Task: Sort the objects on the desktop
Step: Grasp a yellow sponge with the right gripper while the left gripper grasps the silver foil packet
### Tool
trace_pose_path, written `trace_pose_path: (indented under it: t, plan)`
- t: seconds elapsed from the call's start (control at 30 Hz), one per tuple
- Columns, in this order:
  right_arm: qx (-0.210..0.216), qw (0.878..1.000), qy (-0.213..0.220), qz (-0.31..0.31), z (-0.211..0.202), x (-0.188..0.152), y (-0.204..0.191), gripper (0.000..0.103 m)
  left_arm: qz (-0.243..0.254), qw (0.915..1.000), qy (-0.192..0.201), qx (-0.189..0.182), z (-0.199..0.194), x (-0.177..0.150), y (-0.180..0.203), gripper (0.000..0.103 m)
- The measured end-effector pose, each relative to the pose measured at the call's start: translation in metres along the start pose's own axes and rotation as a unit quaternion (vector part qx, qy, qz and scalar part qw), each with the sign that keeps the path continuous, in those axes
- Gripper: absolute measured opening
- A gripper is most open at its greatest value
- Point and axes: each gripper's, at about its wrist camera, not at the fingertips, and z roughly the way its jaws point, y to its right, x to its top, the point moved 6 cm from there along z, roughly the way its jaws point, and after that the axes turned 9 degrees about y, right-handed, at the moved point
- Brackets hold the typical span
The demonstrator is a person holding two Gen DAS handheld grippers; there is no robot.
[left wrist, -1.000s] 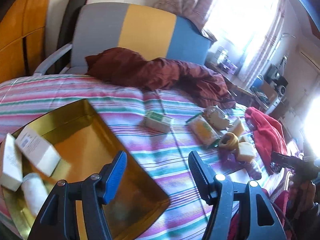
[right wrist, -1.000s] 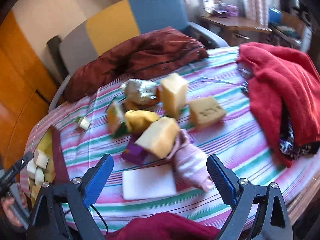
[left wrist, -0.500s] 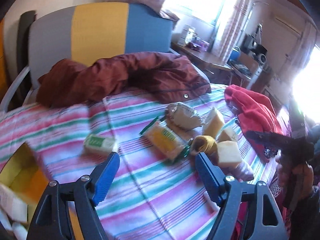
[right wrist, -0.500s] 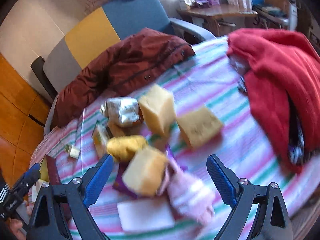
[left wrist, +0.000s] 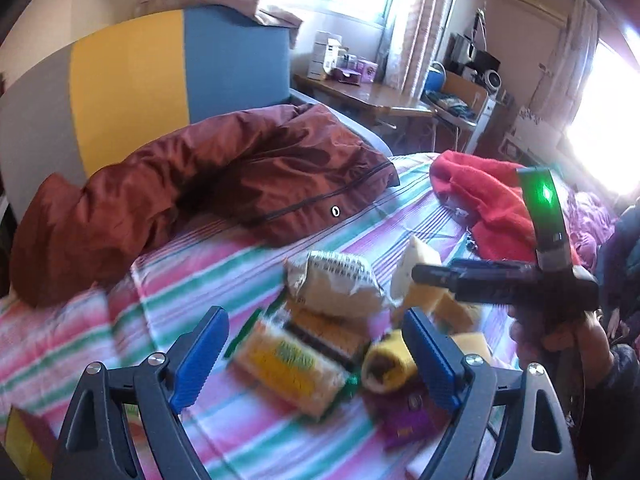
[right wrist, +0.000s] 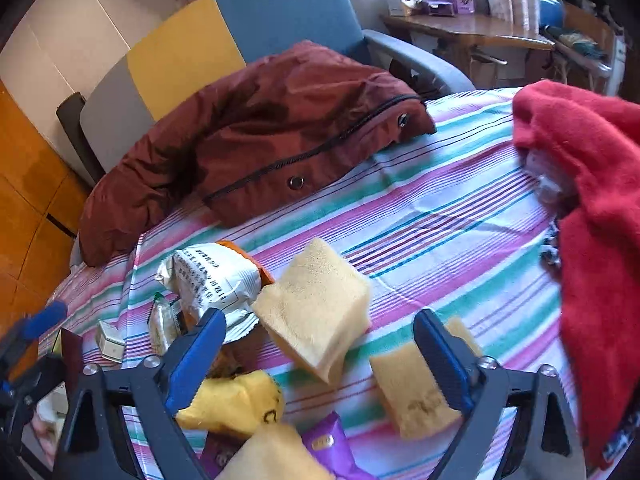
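Note:
A pile of small objects lies on the striped tablecloth [right wrist: 440, 216]. In the left wrist view my open, empty left gripper [left wrist: 316, 356] hovers over a yellow-green packet [left wrist: 292, 372], with a silver snack bag [left wrist: 336, 280] and a yellow roll [left wrist: 388, 364] just beyond. In the right wrist view my open, empty right gripper [right wrist: 320, 356] frames a tilted yellow sponge [right wrist: 316, 308]; another sponge [right wrist: 412, 388], the silver bag [right wrist: 212, 280], a yellow pouch [right wrist: 236, 400] and a purple packet [right wrist: 324, 444] lie around it. The right gripper's body shows in the left view [left wrist: 504, 284].
A maroon jacket [right wrist: 256, 140] lies at the table's far side against a grey-yellow-blue chair [left wrist: 132, 80]. A red sweater [right wrist: 592, 208] covers the right edge. A small white box [right wrist: 110, 340] and the golden tray's corner [left wrist: 20, 440] are at the left.
My left gripper has swung right, away from the golden tray, onto the pile. My right gripper has moved forward and closer over the sponges. Both stay open.

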Motion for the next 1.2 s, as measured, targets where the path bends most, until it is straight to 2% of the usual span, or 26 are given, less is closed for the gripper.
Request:
trace_pose_path:
  t: [0.03, 0.1, 0.17, 0.23, 0.33, 0.47, 0.67, 0.73, 0.77, 0.9, 1.07, 1.2]
  plan:
    - [-0.01, 1.0, -0.006, -0.005, 0.003, -0.003, 0.002, 0.056, 0.004, 1.0, -0.003, -0.006, 0.006, 0.002, 0.002, 0.09]
    - [0.021, 1.0, -0.019, 0.0, 0.006, -0.006, 0.001, 0.046, 0.01, 0.9998, -0.011, -0.011, 0.021, 0.005, 0.005, 0.091]
    - [0.019, 0.999, -0.017, -0.024, 0.004, -0.009, -0.004, 0.044, 0.021, 0.9996, -0.012, -0.015, 0.034, 0.01, 0.009, 0.091]
    - [0.017, 0.999, -0.012, -0.03, 0.003, -0.01, -0.005, 0.043, 0.036, 0.9988, -0.029, -0.018, 0.052, 0.011, 0.014, 0.103]
    - [0.006, 0.999, 0.001, -0.033, -0.002, -0.007, -0.003, 0.043, 0.058, 0.997, -0.045, -0.024, 0.072, 0.012, 0.021, 0.103]
    - [0.014, 1.0, 0.023, -0.003, -0.012, 0.003, 0.007, 0.043, 0.092, 0.9935, -0.059, -0.028, 0.091, 0.012, 0.029, 0.103]
    - [0.026, 0.999, 0.027, 0.006, -0.016, 0.007, 0.006, 0.043, 0.143, 0.984, -0.104, -0.026, 0.12, 0.0, 0.035, 0.103]
    - [0.029, 0.999, 0.028, -0.002, -0.016, 0.007, 0.002, 0.043, 0.161, 0.9792, -0.122, -0.014, 0.129, -0.009, 0.034, 0.103]
    - [0.029, 0.999, 0.028, -0.006, -0.016, 0.007, 0.001, 0.043, 0.168, 0.978, -0.123, -0.012, 0.132, -0.011, 0.034, 0.102]
    - [0.029, 0.999, 0.025, -0.012, -0.014, 0.005, -0.002, 0.043, 0.148, 0.9837, -0.098, -0.027, 0.127, -0.008, 0.031, 0.089]
    - [0.023, 0.999, 0.02, -0.026, -0.011, 0.001, -0.005, 0.043, 0.173, 0.9815, -0.08, -0.015, 0.121, -0.014, 0.035, 0.079]
    - [0.021, 0.999, 0.028, -0.035, -0.012, 0.001, -0.007, 0.043, 0.157, 0.9855, -0.061, -0.022, 0.11, -0.014, 0.036, 0.076]
